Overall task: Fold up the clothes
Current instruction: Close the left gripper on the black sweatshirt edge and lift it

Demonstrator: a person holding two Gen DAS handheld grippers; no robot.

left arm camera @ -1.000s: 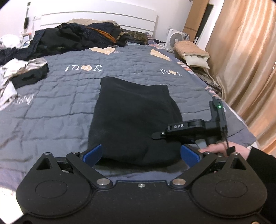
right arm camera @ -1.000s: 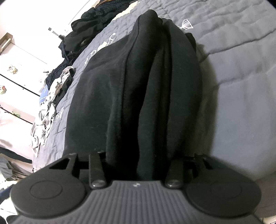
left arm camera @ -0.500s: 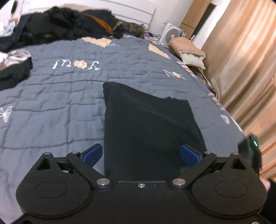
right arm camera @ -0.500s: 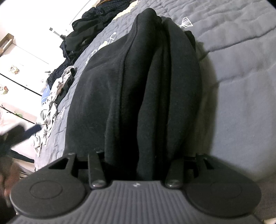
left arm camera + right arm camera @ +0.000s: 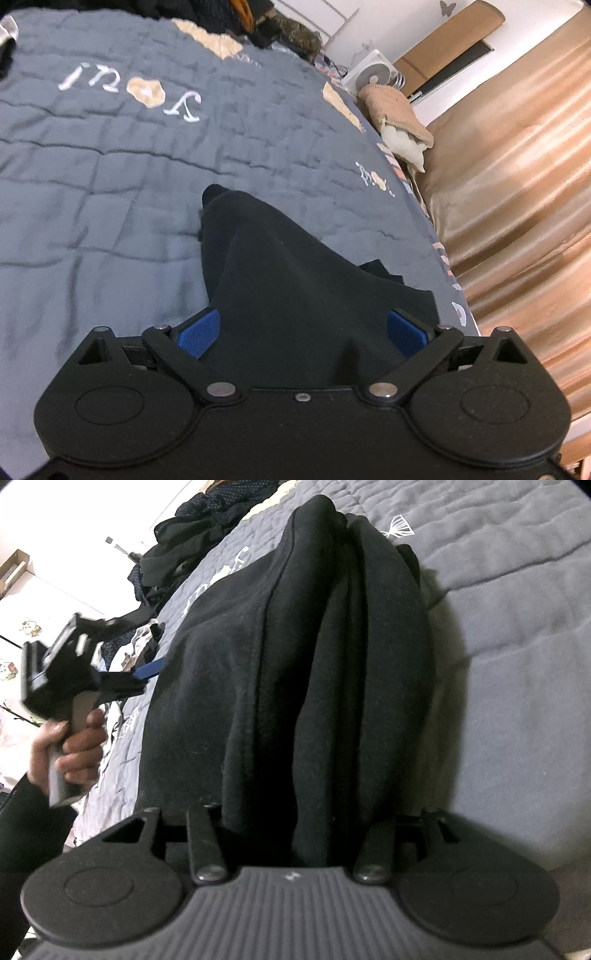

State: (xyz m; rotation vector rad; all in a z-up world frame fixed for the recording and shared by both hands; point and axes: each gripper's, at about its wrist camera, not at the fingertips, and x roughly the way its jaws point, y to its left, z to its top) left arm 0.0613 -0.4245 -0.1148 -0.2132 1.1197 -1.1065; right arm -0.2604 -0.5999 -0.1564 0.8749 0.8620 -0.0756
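With the black garment (image 5: 295, 672) bunched on the grey quilt (image 5: 517, 664) between both grippers' jaws, the left gripper (image 5: 301, 332) wide and the right gripper (image 5: 291, 834) half-parted without a sure hold, it could slip and unfold.

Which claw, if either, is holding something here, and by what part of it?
The right claw grips the black garment by its bunched near edge. The left claw holds nothing: its blue pads stand apart astride the cloth.
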